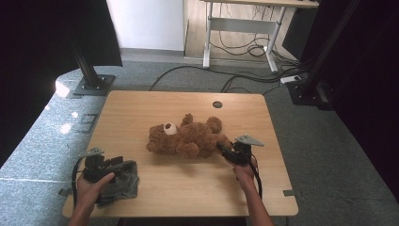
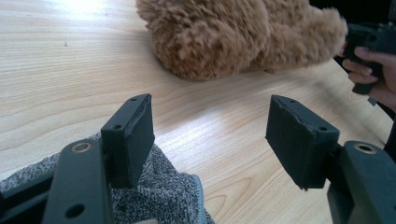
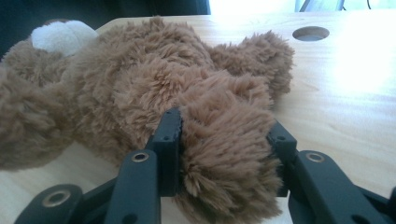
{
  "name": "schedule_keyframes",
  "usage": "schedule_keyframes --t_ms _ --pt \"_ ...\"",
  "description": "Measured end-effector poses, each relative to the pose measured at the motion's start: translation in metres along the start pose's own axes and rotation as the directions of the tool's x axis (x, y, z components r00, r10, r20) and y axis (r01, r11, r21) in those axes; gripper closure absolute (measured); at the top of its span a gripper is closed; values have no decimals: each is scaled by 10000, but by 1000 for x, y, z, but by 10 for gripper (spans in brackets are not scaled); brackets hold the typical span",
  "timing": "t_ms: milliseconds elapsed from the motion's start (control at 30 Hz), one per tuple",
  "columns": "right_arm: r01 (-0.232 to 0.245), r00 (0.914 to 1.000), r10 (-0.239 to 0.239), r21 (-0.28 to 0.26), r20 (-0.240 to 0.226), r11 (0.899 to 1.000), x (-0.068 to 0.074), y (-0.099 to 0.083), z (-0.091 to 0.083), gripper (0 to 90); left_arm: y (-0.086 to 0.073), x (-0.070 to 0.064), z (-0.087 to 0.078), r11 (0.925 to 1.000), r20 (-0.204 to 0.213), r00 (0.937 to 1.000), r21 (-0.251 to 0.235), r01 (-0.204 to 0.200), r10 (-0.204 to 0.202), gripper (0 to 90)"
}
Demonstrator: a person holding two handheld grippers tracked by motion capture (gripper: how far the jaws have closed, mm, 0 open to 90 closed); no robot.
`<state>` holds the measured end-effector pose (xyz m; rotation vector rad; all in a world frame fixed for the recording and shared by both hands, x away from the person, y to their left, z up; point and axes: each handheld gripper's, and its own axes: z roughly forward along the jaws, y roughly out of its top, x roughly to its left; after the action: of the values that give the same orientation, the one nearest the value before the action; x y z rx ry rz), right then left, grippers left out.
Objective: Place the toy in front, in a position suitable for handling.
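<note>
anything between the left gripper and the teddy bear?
Nothing visible. Bare table lies between the open left gripper and the teddy bear; the grey cloth sits under the gripper, not ahead of it.

Bright backlight, tabletop glare, soft focus

The tabletop (image 1: 141, 113) is light wood with rounded corners, and a round cable hole (image 1: 217, 104) sits near its far edge. Around it lies grey carpet floor (image 1: 42, 141), with two bright patches of light on its left part. A black upright post stands on a base plate (image 1: 92, 85) beyond the tabletop's far left corner, and another post rises at the far right. Black cables (image 1: 244, 80) run across the floor behind the tabletop toward a power strip (image 1: 291, 79). Farther back stands a second desk (image 1: 244, 23) with pale metal legs, before a white wall (image 1: 148, 23).
</note>
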<state>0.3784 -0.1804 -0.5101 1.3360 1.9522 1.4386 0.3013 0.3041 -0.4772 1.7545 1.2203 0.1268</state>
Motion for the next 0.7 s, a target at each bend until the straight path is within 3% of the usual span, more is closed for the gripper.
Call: schedule_keyframes --t_ms 167,533,700 --pt "131 9999 -130 -83 51 9999 8 -13 -11 597 0 1 0 10000 -28 10000 12 17 -17 317" --pt "65 10000 -66 -155 -67 9999 13 -23 -27 599 0 4 -4 9999 -38 10000 92 59 -59 315" --pt "54 9999 -57 -191 -133 9998 16 -28 -37 602 -2 8 -5 9993 -483 9988 385 -3 22 310"
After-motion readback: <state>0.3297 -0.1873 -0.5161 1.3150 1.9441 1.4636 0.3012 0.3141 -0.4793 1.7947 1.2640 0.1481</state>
